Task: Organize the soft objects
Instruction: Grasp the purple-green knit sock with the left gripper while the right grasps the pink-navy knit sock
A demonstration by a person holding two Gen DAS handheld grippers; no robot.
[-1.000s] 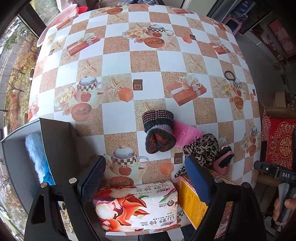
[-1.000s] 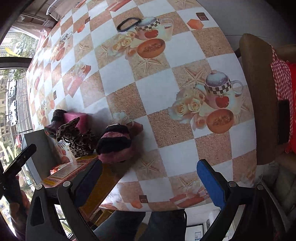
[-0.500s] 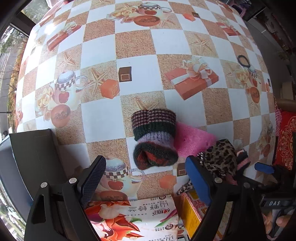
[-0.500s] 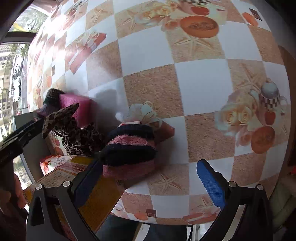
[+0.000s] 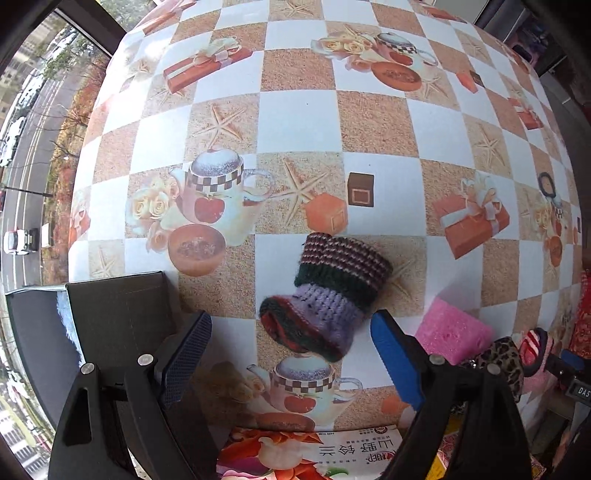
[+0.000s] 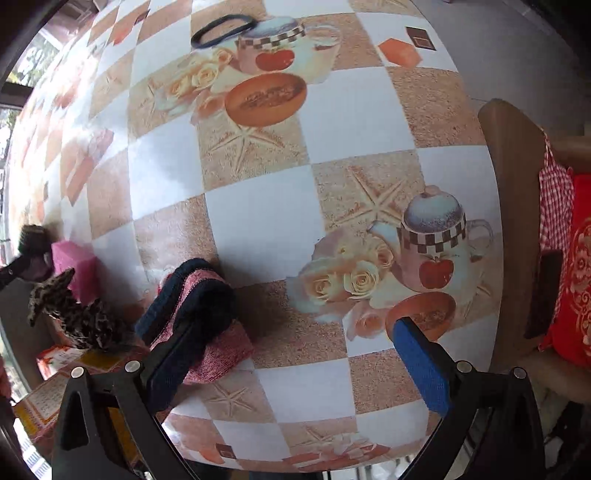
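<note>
A checked oilcloth printed with teapots, starfish and gift boxes covered the table [image 5: 299,122], and a street with cars showed through the window beyond its left edge.

The left gripper [image 5: 291,343] hung with its jaws spread wide and nothing between them, poised just over the striped knitted sock [image 5: 328,295]. The sock lay bunched on its side on the cloth, its rolled end nearest the gripper. It looked light, thick and springy, likely to squash under the pads and not to slip; a hold across the doubled middle band would probably be surest. Just right of the sock lay a pink sponge [image 5: 454,332], then a leopard-print cloth [image 5: 504,360]. Left of the sock stood a dark open box [image 5: 118,314] with something pale blue and fluffy inside. Nearer than the sock lay a tissue pack [image 5: 314,454].

The right gripper [image 6: 291,369] was likewise agape and empty, its left finger lying in front of a pink-and-navy sock [image 6: 201,306].

Only the left view showed the box and its contents; only the right view showed the pink-and-navy sock plainly, a black hair band [image 6: 221,29] far beyond it, and a chair [image 6: 517,221] with a red cushion.
</note>
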